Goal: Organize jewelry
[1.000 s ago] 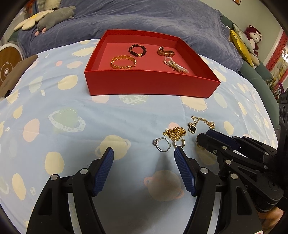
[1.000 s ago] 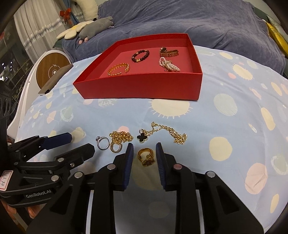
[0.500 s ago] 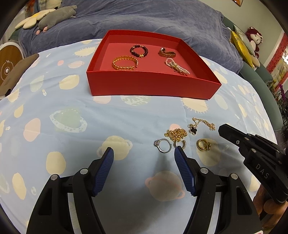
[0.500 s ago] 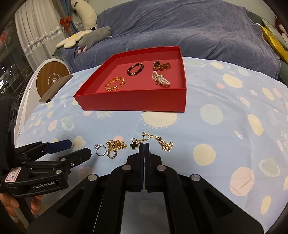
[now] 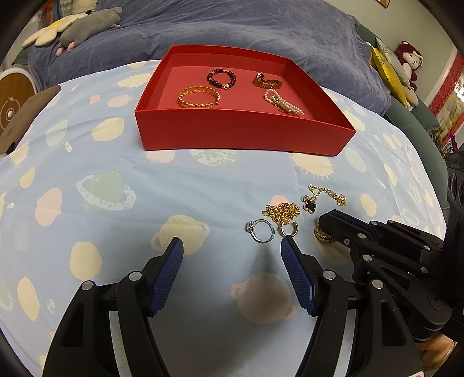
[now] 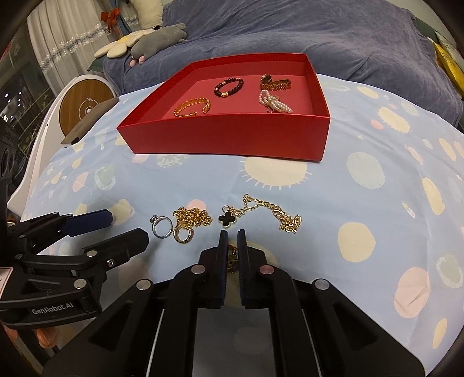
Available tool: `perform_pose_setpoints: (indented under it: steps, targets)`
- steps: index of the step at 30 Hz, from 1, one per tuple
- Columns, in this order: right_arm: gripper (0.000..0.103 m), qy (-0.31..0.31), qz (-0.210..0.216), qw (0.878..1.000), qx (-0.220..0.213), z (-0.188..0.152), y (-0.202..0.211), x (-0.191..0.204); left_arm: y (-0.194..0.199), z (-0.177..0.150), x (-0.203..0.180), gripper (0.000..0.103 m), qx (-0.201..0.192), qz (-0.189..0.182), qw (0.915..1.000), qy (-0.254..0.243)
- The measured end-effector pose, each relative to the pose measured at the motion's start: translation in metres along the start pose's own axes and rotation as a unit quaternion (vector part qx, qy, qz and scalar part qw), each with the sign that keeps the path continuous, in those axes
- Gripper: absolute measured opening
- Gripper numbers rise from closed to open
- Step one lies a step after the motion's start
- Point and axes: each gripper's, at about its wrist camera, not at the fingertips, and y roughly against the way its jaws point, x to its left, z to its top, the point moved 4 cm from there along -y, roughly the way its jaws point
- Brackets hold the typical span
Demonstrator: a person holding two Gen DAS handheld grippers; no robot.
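A red tray (image 5: 240, 139) (image 6: 232, 139) on the patterned cloth holds a gold bangle (image 5: 198, 97), a dark bead bracelet (image 5: 221, 78), a gold band (image 5: 266, 82) and a pearl string (image 5: 282, 103). In front lie a silver ring (image 5: 261, 230) (image 6: 161, 226), a gold chain with a ring (image 5: 284, 216) (image 6: 188, 221) and a black clover necklace (image 5: 314, 200) (image 6: 255, 213). My right gripper (image 6: 232, 235) (image 5: 326, 224) is shut on a gold ring (image 6: 232, 258) (image 5: 322, 235) at the cloth. My left gripper (image 5: 232, 255) is open and empty just short of the silver ring.
A blue-grey blanket (image 5: 232, 26) lies behind the tray with plush toys (image 5: 78, 23) at its left. A round wooden disc (image 6: 84, 107) stands at the far left. Cushions and a red plush (image 5: 409, 61) sit at the right.
My right gripper pulled up and back shut and empty, leaving the gold ring on the cloth, then came down again and closed on the ring. The left gripper stayed still.
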Motion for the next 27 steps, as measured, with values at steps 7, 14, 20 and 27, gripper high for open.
perform_pose_setpoints:
  steps: [7, 14, 20, 27]
  targets:
    - [0.009, 0.015, -0.003, 1.000, -0.002, -0.006, 0.004, 0.003, 0.002, 0.001, 0.002, 0.067, -0.002, -0.001, 1.0000, 0.004]
    - [0.005, 0.006, -0.005, 1.000, -0.020, -0.006, 0.018, -0.006, 0.001, 0.000, 0.001, 0.067, -0.002, -0.001, 1.0000, 0.002]
    - [0.005, -0.029, 0.033, 0.999, -0.031, -0.003, 0.034, -0.021, -0.003, 0.000, -0.007, 0.067, 0.002, -0.005, 1.0000, -0.006]
    - [0.007, -0.042, 0.002, 0.999, -0.023, -0.010, 0.033, -0.038, -0.008, -0.003, -0.017, 0.067, 0.009, -0.008, 0.9997, -0.019]
